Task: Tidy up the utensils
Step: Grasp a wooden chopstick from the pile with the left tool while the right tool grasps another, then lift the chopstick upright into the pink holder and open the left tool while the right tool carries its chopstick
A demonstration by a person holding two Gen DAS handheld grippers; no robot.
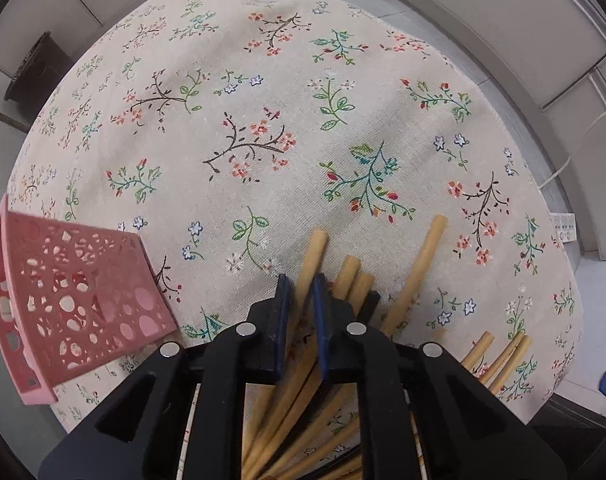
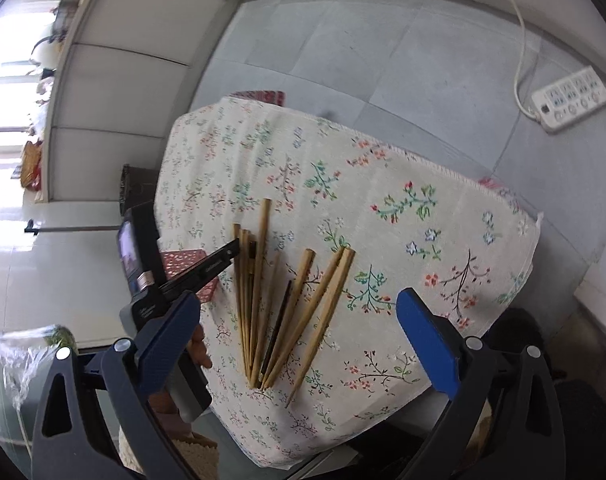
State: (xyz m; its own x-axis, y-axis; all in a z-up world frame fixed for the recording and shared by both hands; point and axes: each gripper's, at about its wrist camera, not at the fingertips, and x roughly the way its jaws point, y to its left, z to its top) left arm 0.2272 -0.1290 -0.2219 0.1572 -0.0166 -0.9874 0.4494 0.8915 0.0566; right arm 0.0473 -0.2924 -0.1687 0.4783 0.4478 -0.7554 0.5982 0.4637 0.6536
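Probably a home: floral tablecloth (image 2: 383, 240), tiled floor (image 2: 343, 60), power strip (image 2: 569, 98).
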